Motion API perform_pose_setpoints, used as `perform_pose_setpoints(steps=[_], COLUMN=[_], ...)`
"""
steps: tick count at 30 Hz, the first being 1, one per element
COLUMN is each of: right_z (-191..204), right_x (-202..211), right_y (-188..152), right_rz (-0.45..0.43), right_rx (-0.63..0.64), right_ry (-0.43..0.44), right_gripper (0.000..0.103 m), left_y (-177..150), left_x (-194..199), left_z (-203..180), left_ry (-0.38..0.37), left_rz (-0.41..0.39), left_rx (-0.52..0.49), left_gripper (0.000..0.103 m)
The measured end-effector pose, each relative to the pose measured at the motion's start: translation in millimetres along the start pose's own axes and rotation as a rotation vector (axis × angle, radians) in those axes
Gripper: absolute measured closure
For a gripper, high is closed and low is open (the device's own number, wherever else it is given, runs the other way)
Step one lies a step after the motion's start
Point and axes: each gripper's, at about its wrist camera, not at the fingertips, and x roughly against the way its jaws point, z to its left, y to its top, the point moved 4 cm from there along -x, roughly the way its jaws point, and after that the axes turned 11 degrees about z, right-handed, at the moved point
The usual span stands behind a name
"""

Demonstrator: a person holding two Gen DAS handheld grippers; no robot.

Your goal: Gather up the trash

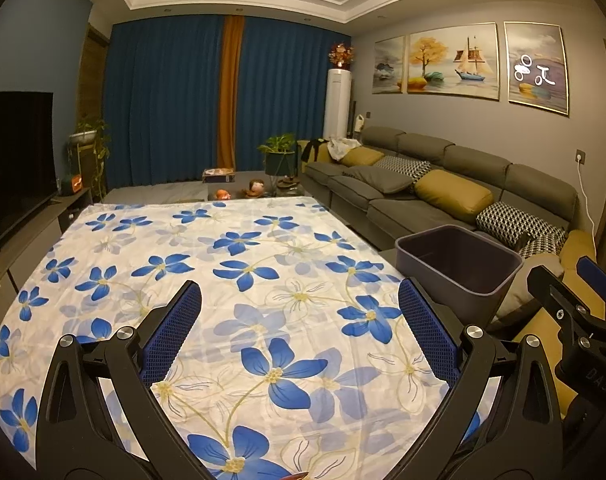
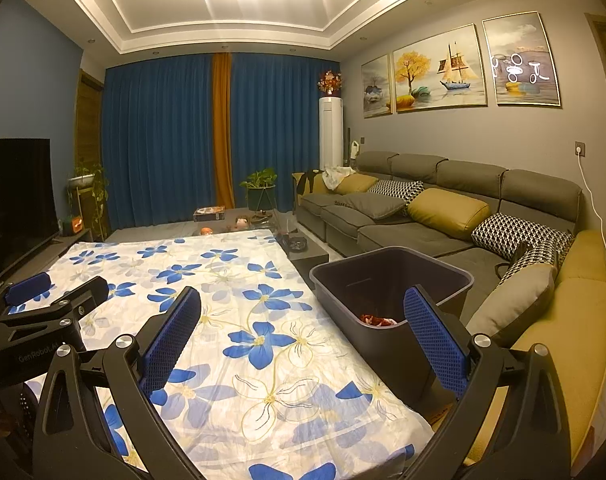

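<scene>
Left gripper [image 2: 59,292], "GenRobot.AI" printed on it, gapes wide, holds nothing, blue mesh pads. Floral cloth [image 2: 231,292] wrinkled. Right gripper [image 2: 303,320] wide, holding nothing. Dark plastic rectangular bin [image 2: 383,344] beside cloth holds reddish trash [image 2: 377,320].

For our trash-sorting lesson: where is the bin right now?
The bin stands at the right edge of the flowered cloth, between it and the sofa; the right wrist view shows it clearest.

"GenRobot.AI" is printed on the left tool [image 2: 43,292]; "DAS" on the right tool [image 1: 579,300].
</scene>
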Motion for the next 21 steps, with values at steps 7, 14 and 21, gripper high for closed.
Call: perform_pose_setpoints(steps=[7,14,21], right_z=[0.0,-0.3,-0.6], right_x=[0.0,0.0,0.4], right_y=[0.0,0.0,0.2], right_rz=[0.000,-0.002,-0.001], right_rx=[0.000,0.000,-0.001], right_ry=[0.001,0.000,0.000], right_gripper=[0.005,0.006,0.006], left_y=[0.7,0.8,0.5], left_x=[-0.2,0.1,-0.5], left_z=[-0.5,-1.6,-6.3], left_ry=[-0.001,-0.003,-0.014], left_rz=[0.000,-0.002,-0.002], left_rx=[-0.002,-0.003,-0.017], left_gripper=[0.006,0.006,0.006])
